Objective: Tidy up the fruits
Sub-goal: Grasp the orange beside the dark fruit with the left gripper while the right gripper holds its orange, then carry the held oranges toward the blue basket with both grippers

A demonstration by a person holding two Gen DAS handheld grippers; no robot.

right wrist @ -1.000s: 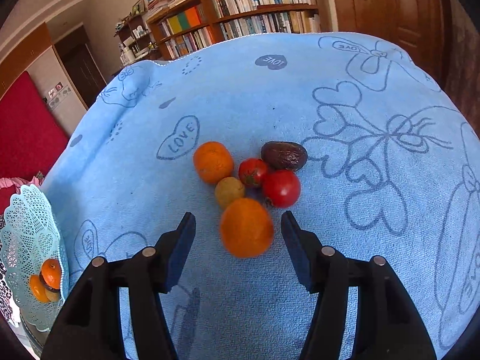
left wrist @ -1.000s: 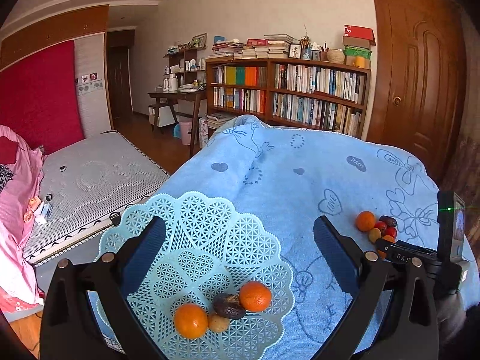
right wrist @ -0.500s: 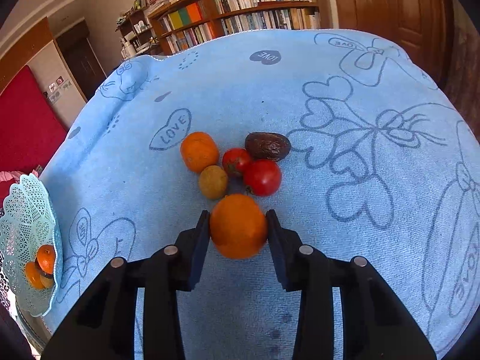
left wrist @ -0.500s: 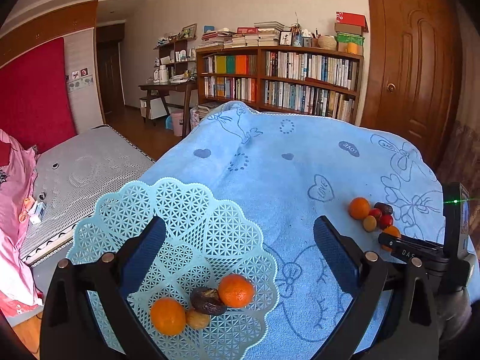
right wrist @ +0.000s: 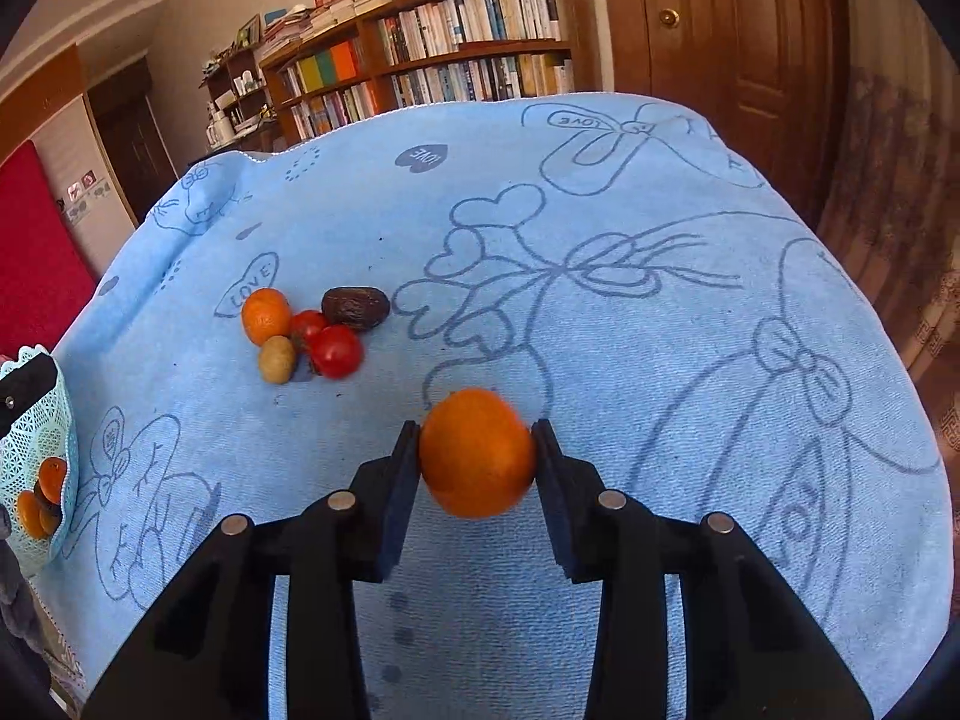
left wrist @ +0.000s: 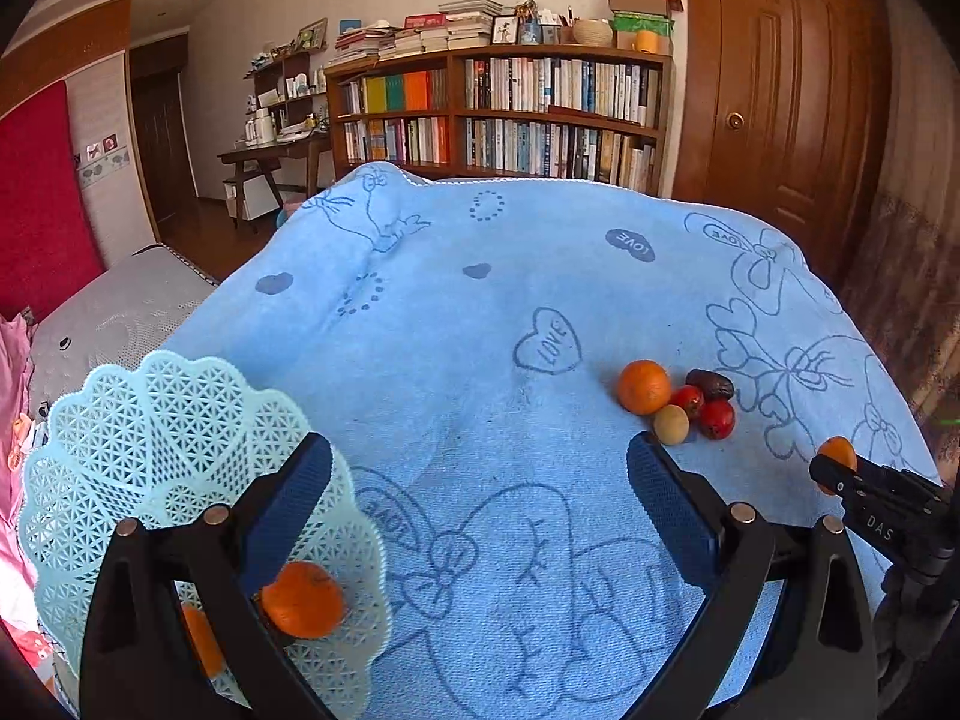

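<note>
My right gripper (right wrist: pixel 477 456) is clamped on an orange (right wrist: pixel 477 453), one finger pressed to each side of it, and the fruit sits clear above the blue towel (right wrist: pixel 600 312) that covers the worktop. From the left wrist view I catch that same gripper at the far right edge, with a sliver of the orange showing at its tip.

My left gripper (left wrist: pixel 480 480) has its fingers spread wide with nothing between them. It hangs over the near left part of the towel, and its left finger (left wrist: pixel 288 498) overlaps the pale blue lattice basket (left wrist: pixel 150 420). The basket sits at the near left edge of the worktop. Inside it I see a second orange (left wrist: pixel 303 599) near the rim and part of another orange fruit (left wrist: pixel 201 639) behind the gripper frame; the right wrist view also shows a dark fruit in there, too small to identify.

The remaining pile lies on the towel to the right of centre, touching one another: a loose orange (left wrist: pixel 644 386), a dark brown wrinkled fruit (left wrist: pixel 711 384), two red tomatoes (left wrist: pixel 717 419) and a small yellowish round fruit (left wrist: pixel 671 425). It is well apart from the basket.

A bookshelf (left wrist: pixel 510 108) and a wooden door (left wrist: pixel 780 90) stand beyond the far edge.
</note>
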